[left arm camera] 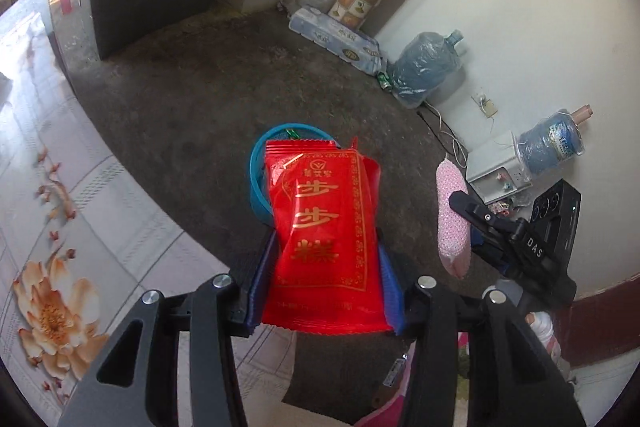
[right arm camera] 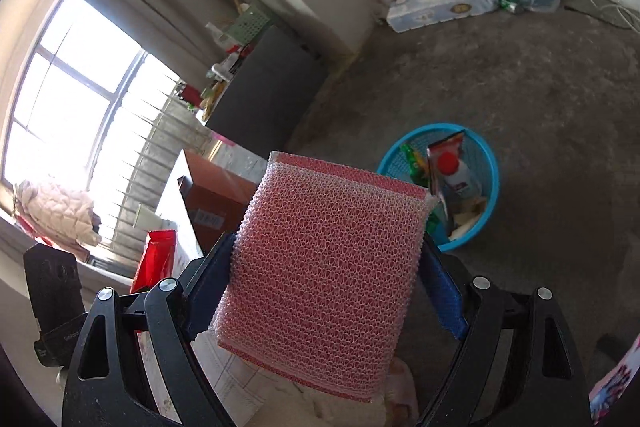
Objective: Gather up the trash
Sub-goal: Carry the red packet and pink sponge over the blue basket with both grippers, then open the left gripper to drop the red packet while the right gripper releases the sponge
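Midair, the left gripper point(left arm camera: 326, 259) clenches a red snack wrapper point(left arm camera: 326, 227) over the blue bin point(left arm camera: 256, 167) on the floor; the right gripper point(right arm camera: 326, 279) grips a pink scouring pad point(right arm camera: 324, 267), bin at two o'clock. Each should likely centre above the rim before letting go.

2 water jugs point(left arm camera: 430, 69) and tissue pack point(left arm camera: 336, 41) along the wall.
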Demonstrator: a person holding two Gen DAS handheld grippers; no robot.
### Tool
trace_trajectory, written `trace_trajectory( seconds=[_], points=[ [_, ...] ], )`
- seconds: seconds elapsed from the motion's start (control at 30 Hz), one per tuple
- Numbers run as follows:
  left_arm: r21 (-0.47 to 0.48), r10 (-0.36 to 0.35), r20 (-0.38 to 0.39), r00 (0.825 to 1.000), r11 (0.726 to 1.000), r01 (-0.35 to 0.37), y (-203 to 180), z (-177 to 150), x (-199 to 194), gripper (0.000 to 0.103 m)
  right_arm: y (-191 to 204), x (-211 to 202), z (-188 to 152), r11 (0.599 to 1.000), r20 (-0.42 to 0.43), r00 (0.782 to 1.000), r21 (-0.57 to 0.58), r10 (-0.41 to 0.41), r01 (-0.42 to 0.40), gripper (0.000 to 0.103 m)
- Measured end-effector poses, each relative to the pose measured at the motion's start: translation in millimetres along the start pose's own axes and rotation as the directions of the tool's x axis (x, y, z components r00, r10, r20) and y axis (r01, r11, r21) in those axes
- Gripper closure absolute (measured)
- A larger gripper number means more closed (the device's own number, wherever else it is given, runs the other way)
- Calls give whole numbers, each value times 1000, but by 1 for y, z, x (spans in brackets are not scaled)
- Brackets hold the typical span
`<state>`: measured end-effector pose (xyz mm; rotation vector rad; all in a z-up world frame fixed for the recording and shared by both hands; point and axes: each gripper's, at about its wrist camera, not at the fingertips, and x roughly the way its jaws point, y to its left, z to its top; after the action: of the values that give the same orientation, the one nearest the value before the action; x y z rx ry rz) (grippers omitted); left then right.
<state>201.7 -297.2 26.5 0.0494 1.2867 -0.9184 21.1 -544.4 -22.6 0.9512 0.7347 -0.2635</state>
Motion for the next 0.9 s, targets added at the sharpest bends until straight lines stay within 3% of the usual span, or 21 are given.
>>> trace_trajectory(
  seconds=[0.13,0.37,0.53,0.6,0.67,0.8,0.9],
  points=[
    [-65,-10,-135,991,998,1,-2,36,71,57,-50,29,6,991,-29,1000,131,0,4,21],
    [-227,-41,-308,951,973,-32,20,80,182,57,-122,97,11,929,-83,995,370,59,-25,21],
    [-287,-23,-351,936,954,-84,35,96,242,57,-161,135,16,859,-70,994,510,83,-36,19],
    [-328,-50,-367,929,941,-79,42,101,266,54,-169,151,24,846,-50,994,531,97,-56,18],
    [-381,-92,-387,917,922,-68,53,101,282,39,-182,169,27,809,-29,990,579,140,-97,17],
    [-423,-109,-398,911,903,-77,65,98,298,33,-209,196,21,702,-2,976,695,216,-154,17],
    [-413,-109,-401,910,908,-73,68,96,301,31,-215,199,14,676,11,972,717,234,-171,16]
  ],
)
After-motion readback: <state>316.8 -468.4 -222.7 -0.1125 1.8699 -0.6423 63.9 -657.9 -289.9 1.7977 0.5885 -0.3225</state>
